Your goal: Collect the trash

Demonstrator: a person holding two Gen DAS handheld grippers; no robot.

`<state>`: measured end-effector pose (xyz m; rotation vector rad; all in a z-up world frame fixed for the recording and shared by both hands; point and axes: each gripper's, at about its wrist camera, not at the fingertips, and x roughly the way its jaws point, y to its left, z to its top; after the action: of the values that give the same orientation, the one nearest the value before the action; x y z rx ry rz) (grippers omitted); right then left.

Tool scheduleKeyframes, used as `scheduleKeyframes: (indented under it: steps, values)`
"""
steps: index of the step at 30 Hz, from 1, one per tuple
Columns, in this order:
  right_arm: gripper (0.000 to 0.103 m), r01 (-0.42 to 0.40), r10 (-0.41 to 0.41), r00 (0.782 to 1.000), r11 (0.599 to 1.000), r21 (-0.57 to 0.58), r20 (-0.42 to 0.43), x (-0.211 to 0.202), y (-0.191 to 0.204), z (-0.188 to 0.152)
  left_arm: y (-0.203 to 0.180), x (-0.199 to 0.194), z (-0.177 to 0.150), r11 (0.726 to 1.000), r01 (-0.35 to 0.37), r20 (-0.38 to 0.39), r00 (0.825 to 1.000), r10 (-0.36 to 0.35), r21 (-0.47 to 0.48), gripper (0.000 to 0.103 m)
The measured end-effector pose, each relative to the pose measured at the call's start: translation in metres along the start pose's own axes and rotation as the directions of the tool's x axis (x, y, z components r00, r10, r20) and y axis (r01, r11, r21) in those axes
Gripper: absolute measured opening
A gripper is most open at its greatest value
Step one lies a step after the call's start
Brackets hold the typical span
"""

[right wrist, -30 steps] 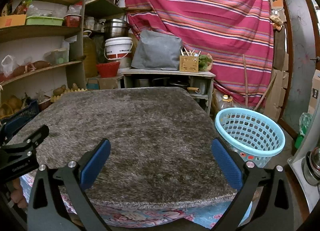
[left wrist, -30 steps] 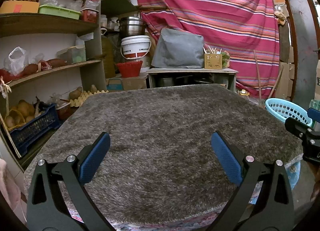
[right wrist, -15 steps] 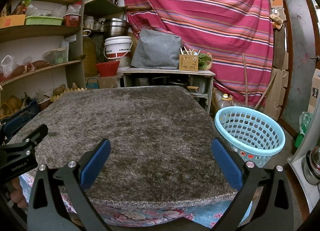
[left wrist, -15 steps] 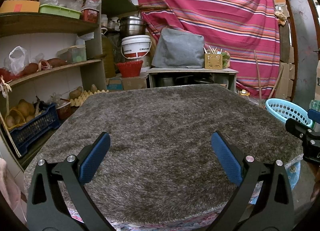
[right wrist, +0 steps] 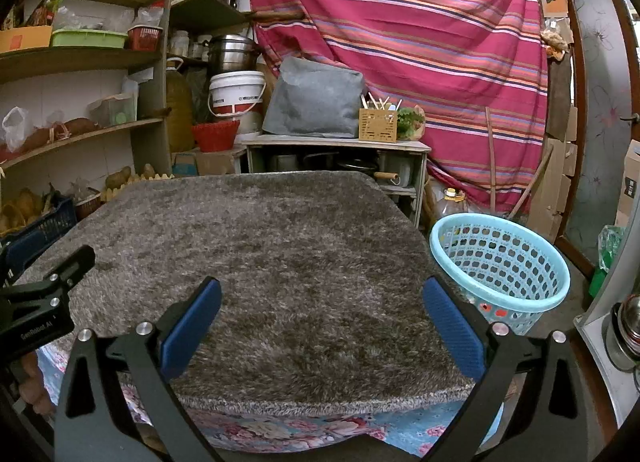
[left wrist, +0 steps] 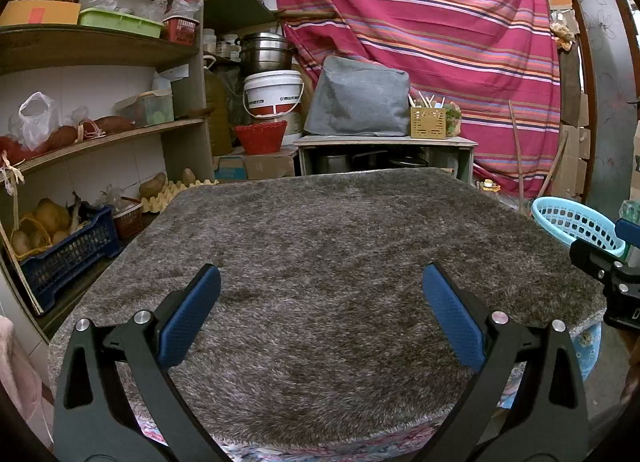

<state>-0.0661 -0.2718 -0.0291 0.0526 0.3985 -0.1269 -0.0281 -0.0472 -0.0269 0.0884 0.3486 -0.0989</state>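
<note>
A light blue perforated basket (right wrist: 500,262) stands on the floor right of the table; its rim also shows in the left wrist view (left wrist: 572,222). The table is covered by a shaggy grey-brown rug (left wrist: 328,254), which also shows in the right wrist view (right wrist: 260,254). I see no trash on it. My left gripper (left wrist: 320,310) is open and empty above the rug's near edge. My right gripper (right wrist: 320,318) is open and empty above the near right part of the rug. Each gripper's body shows at the edge of the other's view.
Wooden shelves (left wrist: 100,142) with produce, bags and boxes stand at left, with a blue crate (left wrist: 64,250) below. A low cabinet (right wrist: 336,158) with a grey bag, a white bucket (right wrist: 236,98) and a striped curtain (right wrist: 420,42) are behind the table.
</note>
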Motion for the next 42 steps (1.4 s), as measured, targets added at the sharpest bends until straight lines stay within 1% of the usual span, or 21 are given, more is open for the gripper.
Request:
scheduleKeyframes:
  steps: [42]
  values:
    - [0.099,0.001,-0.001,1.000,1.000,-0.012,-0.002,0.0002,-0.0038,-0.0016,0.0025,-0.0018,-0.0024,1.000,-0.003,-0.001,1.000,0.003,-0.002,0.098]
